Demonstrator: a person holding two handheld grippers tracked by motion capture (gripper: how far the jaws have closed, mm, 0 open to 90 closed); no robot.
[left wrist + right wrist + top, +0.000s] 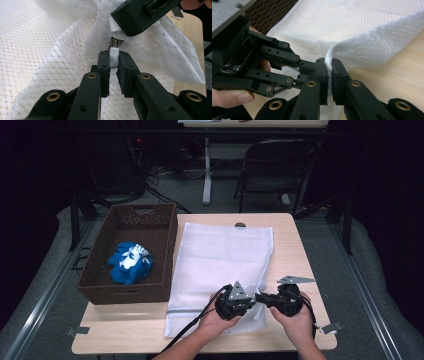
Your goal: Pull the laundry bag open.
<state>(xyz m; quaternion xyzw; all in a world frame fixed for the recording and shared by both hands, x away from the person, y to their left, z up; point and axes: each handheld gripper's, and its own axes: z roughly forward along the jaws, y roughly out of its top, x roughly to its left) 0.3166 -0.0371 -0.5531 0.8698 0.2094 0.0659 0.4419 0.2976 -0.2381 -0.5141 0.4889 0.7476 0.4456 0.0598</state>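
Only left hand-held gripper [113,60] view: zipper pull [114,57] pinched.

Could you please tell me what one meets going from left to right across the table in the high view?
Brown wicker basket holding a blue and white cloth → white mesh bag → left gripper, shut on the bag's zipper pull → right gripper, shut on the bag's corner → bare table edge.

We cannot make out the zipper track under the mesh bag [155,47] folds; at twelve o'clock the right tool [142,15] covers the slider's top.
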